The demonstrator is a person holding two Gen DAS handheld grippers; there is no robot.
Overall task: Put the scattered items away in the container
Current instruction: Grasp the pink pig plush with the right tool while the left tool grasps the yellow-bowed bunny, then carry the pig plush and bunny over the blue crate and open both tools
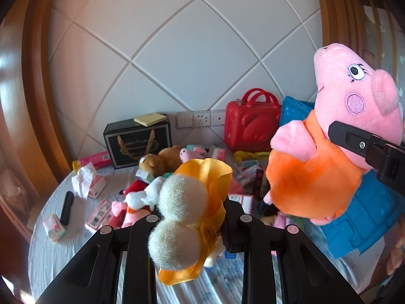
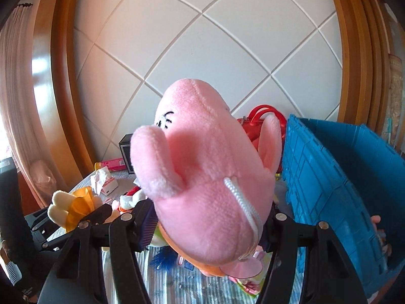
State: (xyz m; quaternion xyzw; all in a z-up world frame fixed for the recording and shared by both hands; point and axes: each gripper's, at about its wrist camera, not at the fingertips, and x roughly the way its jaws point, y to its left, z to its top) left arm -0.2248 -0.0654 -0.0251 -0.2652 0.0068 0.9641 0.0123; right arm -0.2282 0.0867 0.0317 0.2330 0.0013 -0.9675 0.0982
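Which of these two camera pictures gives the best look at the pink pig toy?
The left wrist view: the pig toy shows whole there, with face, orange dress and the right gripper holding it. The right wrist view shows only the back of its head, filling the picture.

Warm daylight is coming in from nine o'clock, glaring on the glossy curved wooden frame (image 1: pixel 15 81) and tinting the white quilted wall panel (image 2: pixel 202 58). Fisheye distortion is bending straight lines, and dark vignetting is filling the corners. The close pink plush pig (image 2: pixel 207 177) is looking slightly soft.
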